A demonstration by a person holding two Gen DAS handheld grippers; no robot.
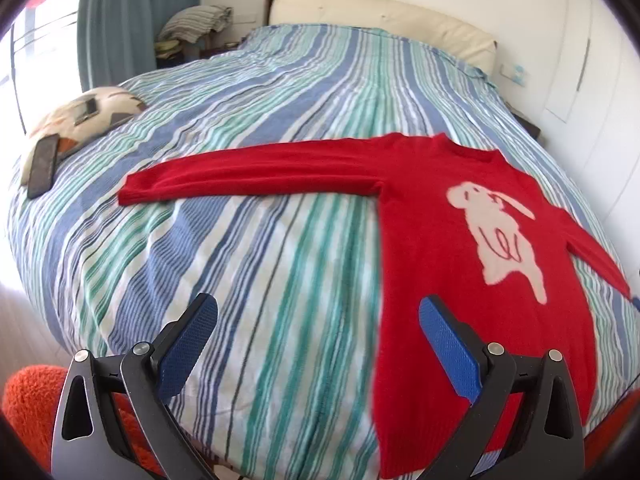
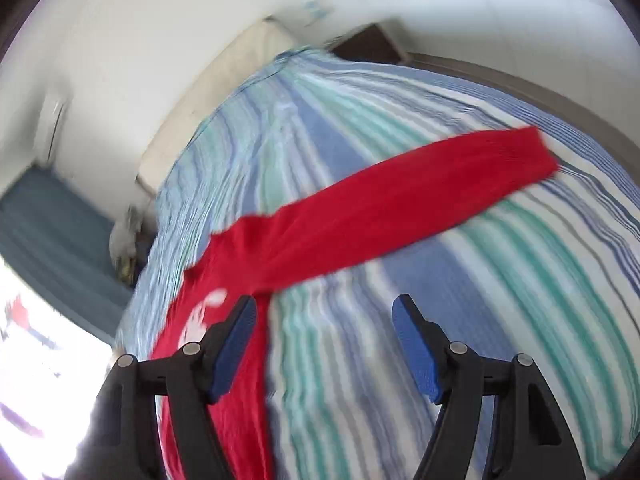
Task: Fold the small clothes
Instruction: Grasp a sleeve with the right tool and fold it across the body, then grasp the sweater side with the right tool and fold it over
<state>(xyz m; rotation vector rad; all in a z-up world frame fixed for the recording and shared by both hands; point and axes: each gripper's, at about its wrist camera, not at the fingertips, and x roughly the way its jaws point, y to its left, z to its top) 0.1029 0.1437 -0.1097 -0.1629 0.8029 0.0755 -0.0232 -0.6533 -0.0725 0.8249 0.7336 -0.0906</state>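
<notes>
**Red sweater spread flat on striped bed**

A patterned cushion [image 1: 86,114] carrying dark flat devices sits at the bed's far left edge; the blue-green striped bedspread [image 1: 260,240] meets a cream padded headboard [image 1: 380,20] and white walls; the red knit sweater with pale animal motif [image 1: 460,240] lies flat, sleeves outstretched; left gripper [image 1: 318,322] and right gripper [image 2: 324,320] both gape wide, holding nothing.

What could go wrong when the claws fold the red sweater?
1. The sweater reaches the bed's near edge, so a tug might slide it off.
2. The duvet is soft and wrinkled; an open claw could pinch it together with the knit.
3. The right view is blurred, so the right claw might miss the sleeve.
</notes>
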